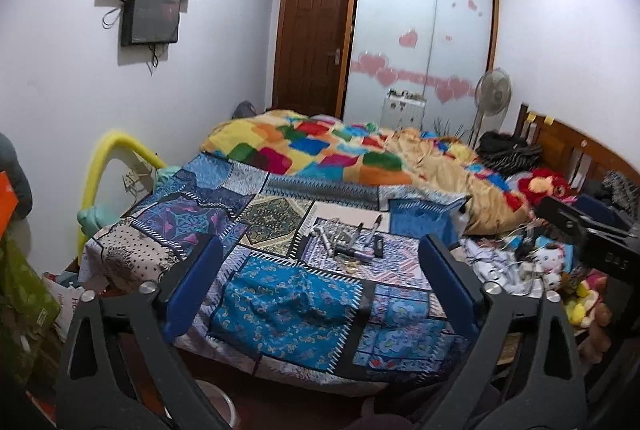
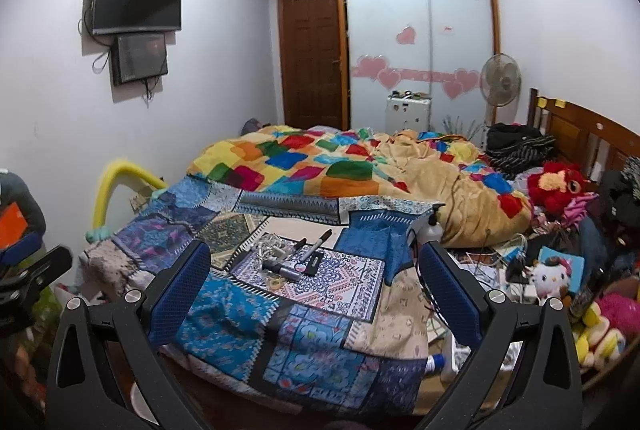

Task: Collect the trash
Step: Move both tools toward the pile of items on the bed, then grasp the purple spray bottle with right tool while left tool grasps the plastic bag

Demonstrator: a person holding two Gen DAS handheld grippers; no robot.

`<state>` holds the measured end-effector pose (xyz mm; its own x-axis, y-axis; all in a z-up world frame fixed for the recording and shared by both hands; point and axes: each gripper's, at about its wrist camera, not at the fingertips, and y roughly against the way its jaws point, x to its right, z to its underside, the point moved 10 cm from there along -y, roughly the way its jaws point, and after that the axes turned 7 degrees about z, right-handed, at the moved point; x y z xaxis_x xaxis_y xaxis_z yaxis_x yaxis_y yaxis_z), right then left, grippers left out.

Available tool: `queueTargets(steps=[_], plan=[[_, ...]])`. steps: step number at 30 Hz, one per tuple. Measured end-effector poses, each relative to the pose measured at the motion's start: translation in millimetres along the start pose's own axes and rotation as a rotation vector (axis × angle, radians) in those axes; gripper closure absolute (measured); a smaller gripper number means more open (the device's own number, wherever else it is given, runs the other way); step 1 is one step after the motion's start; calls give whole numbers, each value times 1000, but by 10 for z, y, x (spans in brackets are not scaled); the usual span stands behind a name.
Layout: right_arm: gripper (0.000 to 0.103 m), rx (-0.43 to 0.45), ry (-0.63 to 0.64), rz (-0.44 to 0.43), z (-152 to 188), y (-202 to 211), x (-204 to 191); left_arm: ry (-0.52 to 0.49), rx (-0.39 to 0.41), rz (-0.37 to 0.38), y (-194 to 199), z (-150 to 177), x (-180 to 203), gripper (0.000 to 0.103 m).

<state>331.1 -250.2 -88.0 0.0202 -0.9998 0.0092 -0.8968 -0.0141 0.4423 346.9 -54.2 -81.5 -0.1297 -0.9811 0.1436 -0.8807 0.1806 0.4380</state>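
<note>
A small pile of loose items (image 1: 347,239), markers, crumpled clear wrapping and small dark pieces, lies on the patterned bedspread (image 1: 280,302) near the middle of the bed; it also shows in the right wrist view (image 2: 288,257). My left gripper (image 1: 320,266) is open and empty, held above the bed's near edge, short of the pile. My right gripper (image 2: 316,270) is open and empty, also short of the pile. The right gripper's body shows at the right edge of the left view (image 1: 592,230).
A colourful quilt (image 2: 340,162) covers the far half of the bed. Soft toys, cables and clothes (image 2: 560,270) crowd the right side by the wooden headboard (image 2: 588,134). A pump bottle (image 2: 432,226) stands near the quilt. A yellow rail (image 1: 108,158) is at left. A pale bin rim (image 1: 218,406) shows below the bed edge.
</note>
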Motion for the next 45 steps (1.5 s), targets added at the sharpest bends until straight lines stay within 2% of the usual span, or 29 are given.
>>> queueTargets(steps=[5, 10, 13, 16, 21, 23, 27, 32, 37, 38, 39, 42, 45], plan=[[0, -66, 46, -21, 106, -507, 31, 29, -123, 10, -728, 191, -71, 21], [0, -172, 71, -73, 332, -1075, 54, 112, -224, 48, -1423, 399, -165, 22], [0, -236, 71, -106, 483, -1390, 51, 124, -266, 47, -1745, 474, -233, 22], [5, -286, 89, -117, 623, -1697, 20, 121, -319, 43, -2096, 602, -288, 22], [22, -359, 121, -126, 833, -2168, -36, 88, -423, 44, -2688, 953, -302, 22], [25, -384, 129, -120, 923, -2341, -48, 87, -459, 68, -2886, 1091, -272, 22], [26, -441, 98, -85, 1154, -2567, 19, 112, -538, 156, -3292, 1394, -103, 22], [29, -461, 125, -69, 1347, -2714, 53, 117, -570, 186, -3637, 1606, 5, 22], [44, -484, 120, -127, 1391, -2834, 51, 100, -527, 176, -3852, 1617, 21, 22], [52, -488, 122, -132, 1394, -2862, 51, 82, -512, 183, -3865, 1604, 50, 23], [58, -493, 130, -141, 1401, -2888, 36, 72, -509, 188, -3886, 1598, 58, 31], [64, -497, 135, -190, 1380, -2949, -55, 35, -486, 193, -3885, 1594, 78, 58], [66, -495, 142, -270, 1306, -2992, -266, 15, -494, 221, -3826, 1622, 89, 67]])
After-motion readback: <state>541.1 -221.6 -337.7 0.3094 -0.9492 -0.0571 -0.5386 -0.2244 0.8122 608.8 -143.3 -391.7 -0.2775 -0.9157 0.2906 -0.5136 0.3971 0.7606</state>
